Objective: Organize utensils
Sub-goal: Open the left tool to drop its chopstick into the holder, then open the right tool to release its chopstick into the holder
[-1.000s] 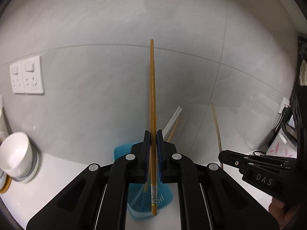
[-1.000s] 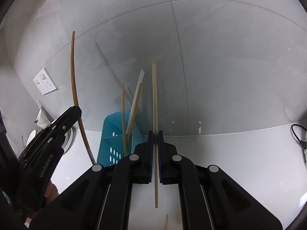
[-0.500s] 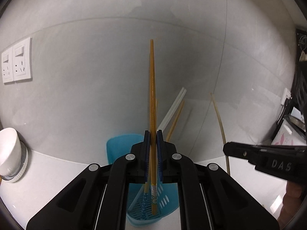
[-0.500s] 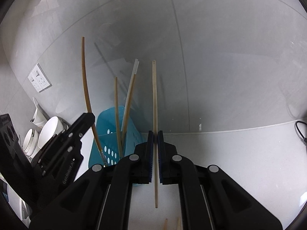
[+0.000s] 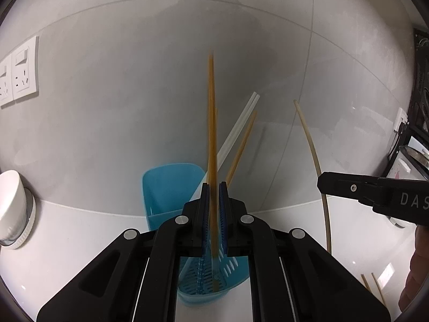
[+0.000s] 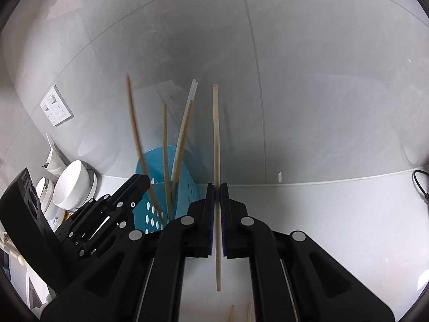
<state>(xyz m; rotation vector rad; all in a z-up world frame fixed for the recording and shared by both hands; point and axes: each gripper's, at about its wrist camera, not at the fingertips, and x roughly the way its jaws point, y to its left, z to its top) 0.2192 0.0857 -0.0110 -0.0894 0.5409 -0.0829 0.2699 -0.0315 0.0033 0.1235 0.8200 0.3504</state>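
Note:
A blue perforated utensil holder (image 5: pixel 171 187) (image 6: pixel 158 171) stands on the white counter against the wall, with white and wooden chopsticks (image 5: pixel 241 123) leaning in it. My left gripper (image 5: pixel 214 187) stands right over the holder; its jaws have parted slightly around a brown chopstick (image 5: pixel 211 123), which is motion-blurred with its lower end inside the holder. It also shows in the right wrist view (image 6: pixel 136 131). My right gripper (image 6: pixel 217 187) is shut on a pale wooden chopstick (image 6: pixel 215 134), held upright to the right of the holder; it also shows in the left wrist view (image 5: pixel 311 145).
White bowls (image 6: pixel 72 182) and cups (image 5: pixel 10 201) are stacked left of the holder. A wall socket (image 5: pixel 18 75) is on the left wall. Two loose chopsticks (image 6: pixel 240 312) lie on the counter below my right gripper. A black cable (image 6: pixel 421 185) lies at far right.
The left gripper has come lower over the blue holder and its jaws have loosened; the brown chopstick is sliding down into the holder. The right gripper keeps its chopstick.

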